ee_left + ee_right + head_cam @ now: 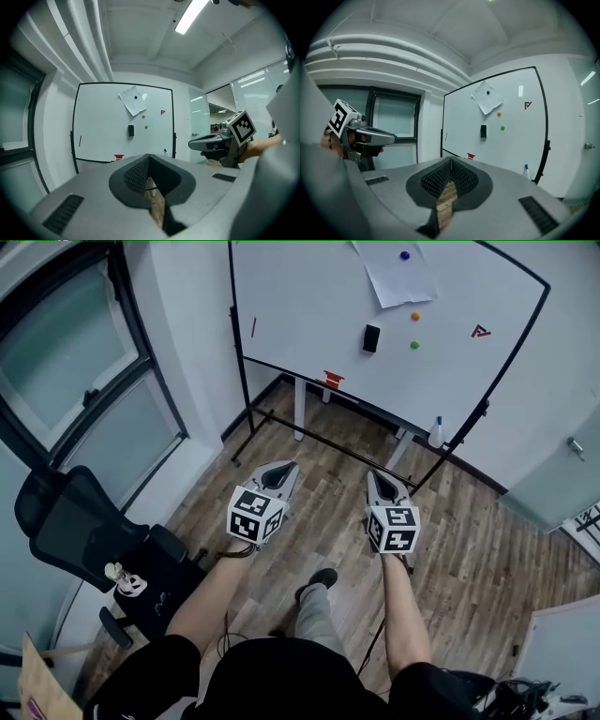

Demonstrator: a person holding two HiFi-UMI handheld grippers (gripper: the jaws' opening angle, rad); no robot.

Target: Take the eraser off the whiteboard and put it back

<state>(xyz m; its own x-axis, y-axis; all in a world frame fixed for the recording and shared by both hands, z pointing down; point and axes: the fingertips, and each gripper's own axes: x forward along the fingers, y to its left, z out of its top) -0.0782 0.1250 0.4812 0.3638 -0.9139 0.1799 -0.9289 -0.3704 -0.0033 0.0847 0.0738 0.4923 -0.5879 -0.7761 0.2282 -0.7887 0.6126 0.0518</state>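
The black eraser point(371, 337) sticks to the whiteboard point(309, 315) near its middle, below a pinned sheet of paper point(398, 276). Both grippers are held out side by side above the wooden floor, pointing at the board and well short of it. My left gripper point(281, 471) is shut with nothing in it, and so is my right gripper point(381, 478). In the left gripper view the eraser point(131, 131) shows above the closed jaws point(149, 157). The right gripper view has the eraser point(483, 131) above its closed jaws point(451, 160) too.
A black office chair point(75, 521) stands at the left by the window. A red object point(330, 380) sits on the board's tray and a bottle point(437, 432) stands at its right end. Coloured magnets point(414, 330) dot the board. A glass door point(562, 474) is at the right.
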